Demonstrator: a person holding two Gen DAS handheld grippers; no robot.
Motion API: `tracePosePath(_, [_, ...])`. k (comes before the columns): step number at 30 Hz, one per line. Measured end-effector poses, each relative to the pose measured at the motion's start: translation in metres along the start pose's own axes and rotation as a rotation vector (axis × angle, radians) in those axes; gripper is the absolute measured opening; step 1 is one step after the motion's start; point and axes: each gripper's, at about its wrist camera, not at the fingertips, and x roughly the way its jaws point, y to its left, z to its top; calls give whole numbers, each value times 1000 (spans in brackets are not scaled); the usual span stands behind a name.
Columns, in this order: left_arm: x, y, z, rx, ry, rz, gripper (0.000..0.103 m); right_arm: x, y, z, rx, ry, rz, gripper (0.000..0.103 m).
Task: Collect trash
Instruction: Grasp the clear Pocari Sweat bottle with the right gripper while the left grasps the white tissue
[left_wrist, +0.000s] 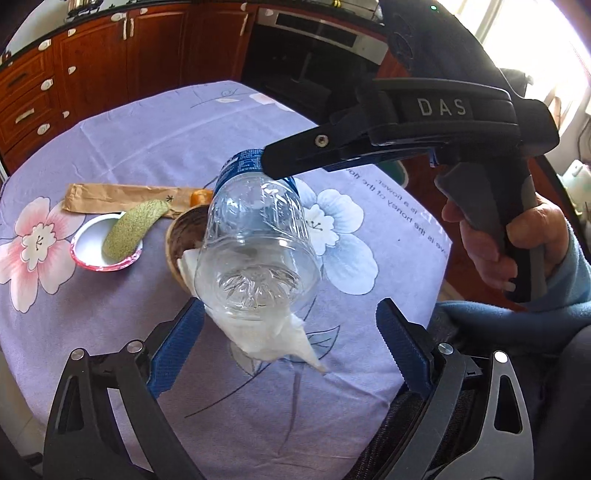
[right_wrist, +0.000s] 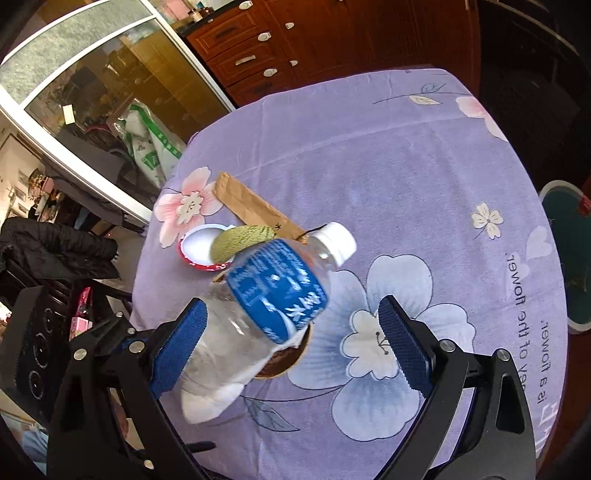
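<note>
A clear plastic bottle (left_wrist: 258, 236) (right_wrist: 273, 295) with a blue label and a white cap hangs tilted over the table, its label blurred. My right gripper (right_wrist: 291, 347) (left_wrist: 280, 158) is open around it; only the left pad (right_wrist: 181, 347) touches the bottle. My left gripper (left_wrist: 290, 350) is open and empty, facing the bottle's base. On the purple flowered tablecloth (left_wrist: 258, 406) below lie a white tissue (left_wrist: 273, 339) (right_wrist: 207, 402), a brown paper cup (left_wrist: 184, 236), a red-rimmed white cup (left_wrist: 92, 251) (right_wrist: 195, 247) with a green melon rind (left_wrist: 129, 229) (right_wrist: 240, 238), and a brown paper bag (left_wrist: 122, 195) (right_wrist: 251, 206).
A hand (left_wrist: 524, 240) in a blue sleeve holds the right gripper's handle. Wooden cabinets (left_wrist: 92, 74) and an oven (left_wrist: 314, 55) stand behind the table. A black jacket (right_wrist: 55, 247) on a chair is left of the table, a green stool (right_wrist: 565, 240) to its right.
</note>
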Motion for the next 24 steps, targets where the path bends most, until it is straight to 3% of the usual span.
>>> tracePosePath(4, [5, -15, 5, 23, -10, -19, 93, 11, 7, -4, -18, 31, -9, 91])
tracePosePath(9, [9, -16, 6, 15, -13, 20, 93, 25, -8, -24, -36, 75, -109, 90])
tracePosePath(14, [9, 1, 5, -54, -5, 68, 93, 23, -43, -44, 3, 103, -163, 77])
tracePosePath(16, [13, 1, 6, -53, 8, 99, 93, 20, -50, -49, 12, 102, -166, 64])
tracePosePath(24, [19, 22, 9, -95, 42, 155, 80, 13, -54, -59, -41, 70, -219, 62])
